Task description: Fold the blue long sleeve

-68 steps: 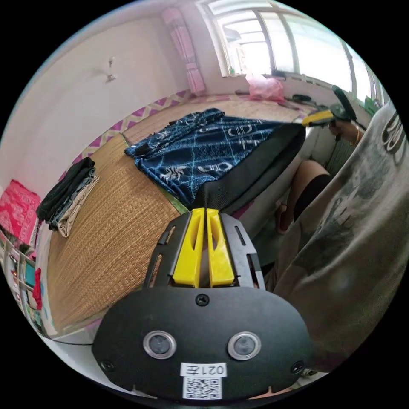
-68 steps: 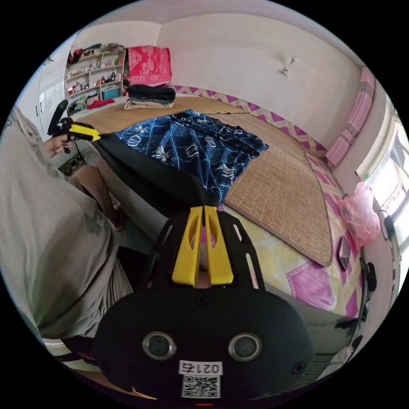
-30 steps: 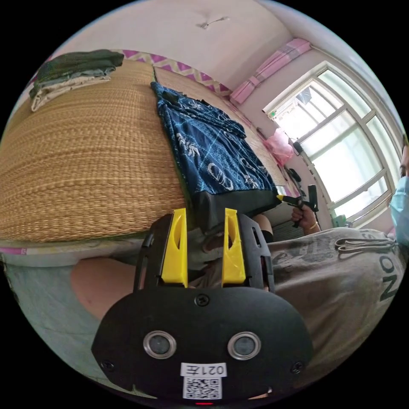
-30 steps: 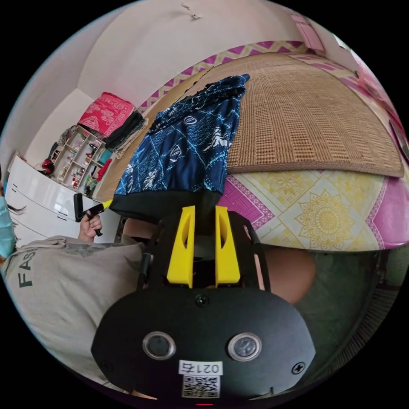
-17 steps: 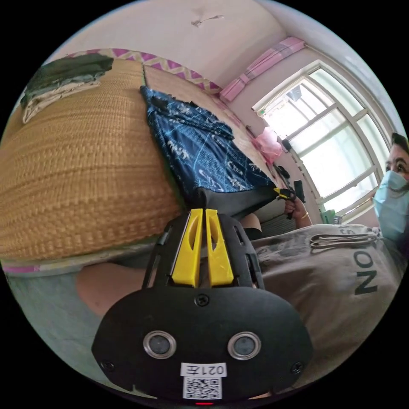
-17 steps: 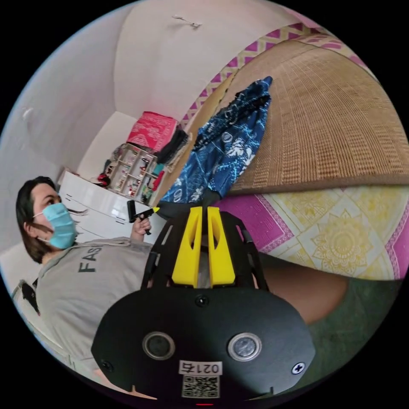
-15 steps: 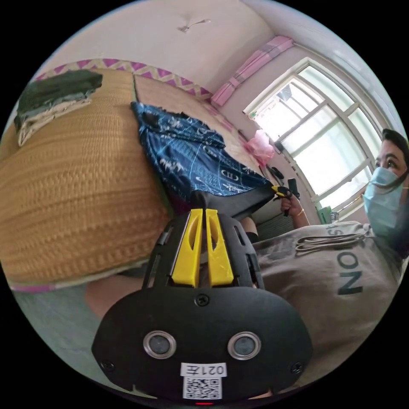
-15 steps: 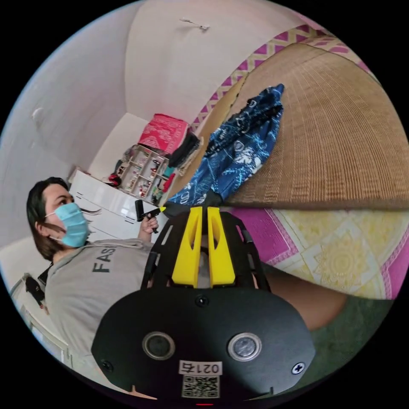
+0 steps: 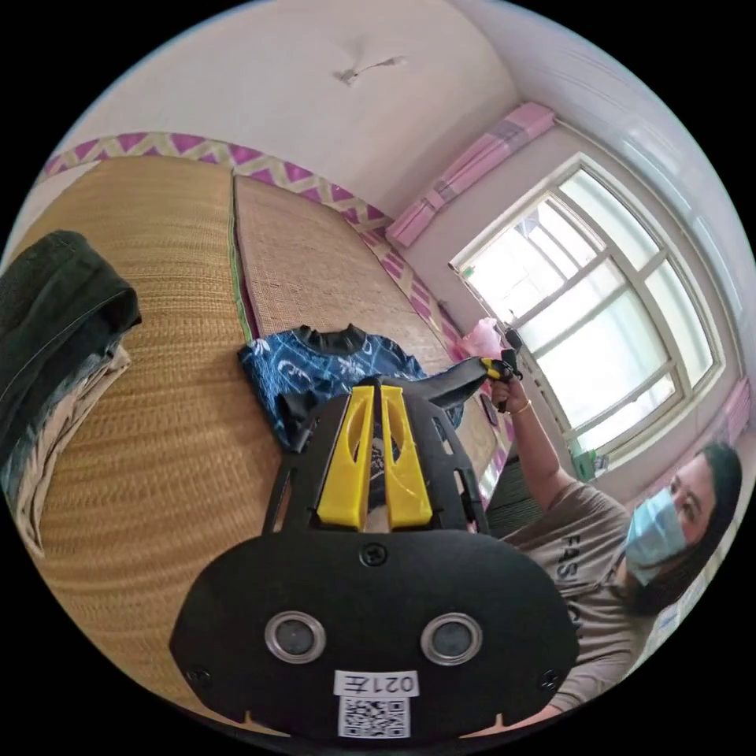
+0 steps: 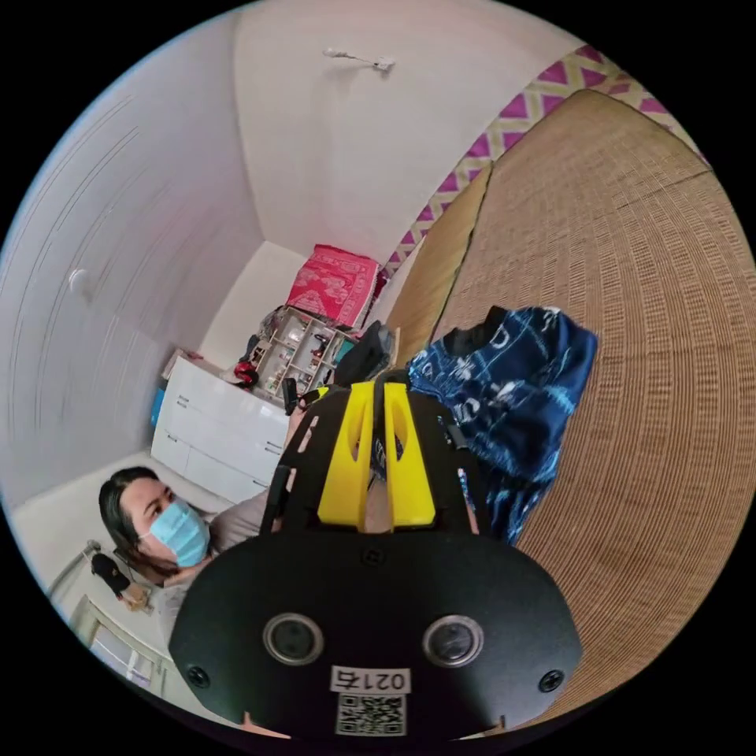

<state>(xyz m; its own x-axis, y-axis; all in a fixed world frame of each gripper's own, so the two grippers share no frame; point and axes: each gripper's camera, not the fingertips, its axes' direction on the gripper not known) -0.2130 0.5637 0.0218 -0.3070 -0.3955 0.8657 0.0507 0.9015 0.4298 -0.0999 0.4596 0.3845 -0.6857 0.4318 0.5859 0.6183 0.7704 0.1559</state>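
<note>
The blue patterned long sleeve (image 9: 331, 366) lies on the woven mat (image 9: 157, 441) with its black collar away from me. Its black hem is lifted and stretched between both grippers above the body. My left gripper (image 9: 376, 387) is shut on one hem corner. The right gripper (image 9: 492, 366) holds the other corner, out past the shirt in a hand. In the right gripper view, my right gripper (image 10: 379, 387) is shut on the hem beside the bunched blue long sleeve (image 10: 512, 378), and the left gripper (image 10: 303, 398) shows small behind it.
A stack of folded dark and beige clothes (image 9: 55, 315) sits on the mat at the left. A person in a grey shirt (image 9: 583, 528) leans over the bed edge. A shelf (image 10: 299, 354), white cabinet (image 10: 213, 441) and red cloth (image 10: 335, 287) stand beyond; a window (image 9: 583, 307) lies opposite.
Both grippers opened about a second ago, then shut on the black hem. Since then they have carried it up and over the shirt toward the collar, doubling the shirt over.
</note>
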